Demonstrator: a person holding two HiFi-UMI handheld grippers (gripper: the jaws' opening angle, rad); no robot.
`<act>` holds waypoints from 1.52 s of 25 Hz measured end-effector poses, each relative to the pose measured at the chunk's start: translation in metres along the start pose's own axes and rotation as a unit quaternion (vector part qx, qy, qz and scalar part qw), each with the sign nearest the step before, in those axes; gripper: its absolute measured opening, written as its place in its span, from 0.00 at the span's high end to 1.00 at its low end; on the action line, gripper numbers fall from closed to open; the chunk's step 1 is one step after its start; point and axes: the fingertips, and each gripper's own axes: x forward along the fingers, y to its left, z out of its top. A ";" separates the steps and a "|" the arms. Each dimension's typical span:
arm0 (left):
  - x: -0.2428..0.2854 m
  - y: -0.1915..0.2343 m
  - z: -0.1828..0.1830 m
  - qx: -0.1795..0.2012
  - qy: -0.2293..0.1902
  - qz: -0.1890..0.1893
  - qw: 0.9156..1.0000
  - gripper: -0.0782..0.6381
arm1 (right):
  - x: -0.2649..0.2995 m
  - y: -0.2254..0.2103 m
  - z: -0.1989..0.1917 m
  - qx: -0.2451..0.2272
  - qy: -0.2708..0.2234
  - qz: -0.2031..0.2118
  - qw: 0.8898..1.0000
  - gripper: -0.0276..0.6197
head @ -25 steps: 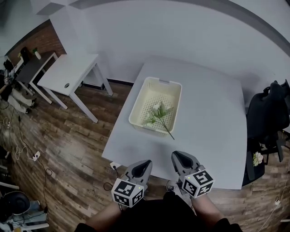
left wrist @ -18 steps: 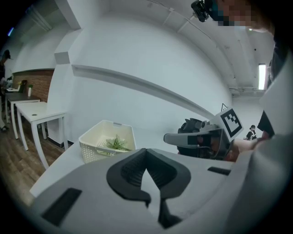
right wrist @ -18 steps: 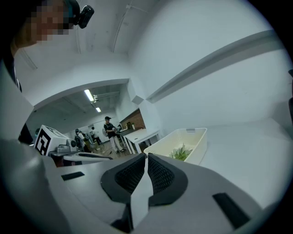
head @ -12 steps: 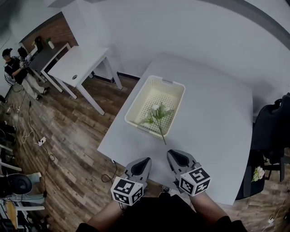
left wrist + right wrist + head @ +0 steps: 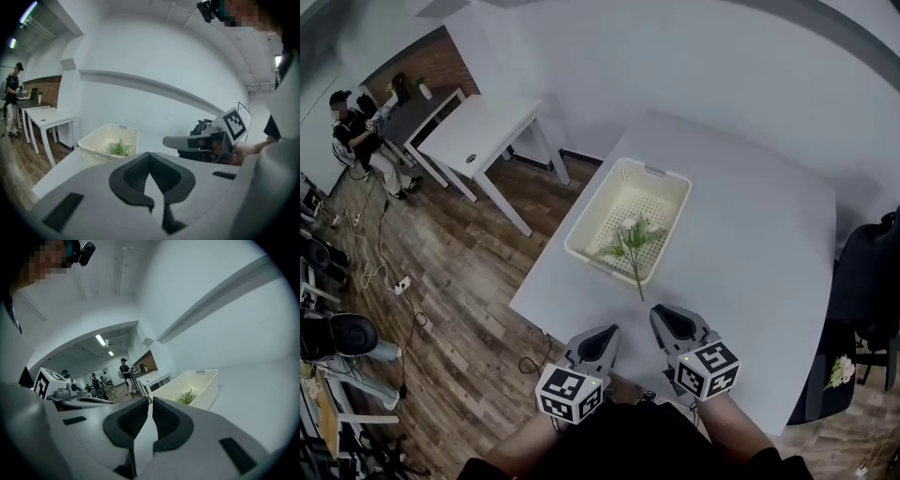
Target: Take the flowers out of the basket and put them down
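l gripper (image 5: 605,336) & r gripper (image 5: 667,319) hover at table (image 5: 750,244) front edge, jaws closed on nothing, flowers (image 5: 630,242) lie in basket (image 5: 581,258), stem over near rim.

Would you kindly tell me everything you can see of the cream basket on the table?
The basket is a cream, rectangular, plastic-looking tub with perforated walls and floor. It stands upright and open on the pale table, near its left edge. A flower sprig lies inside, its stem reaching out over the near rim.
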 end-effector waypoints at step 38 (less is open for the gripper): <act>0.063 0.150 0.025 0.090 0.070 -0.295 0.949 0.88 | 0.159 -0.076 -0.043 -0.173 0.477 -0.206 0.836 0.82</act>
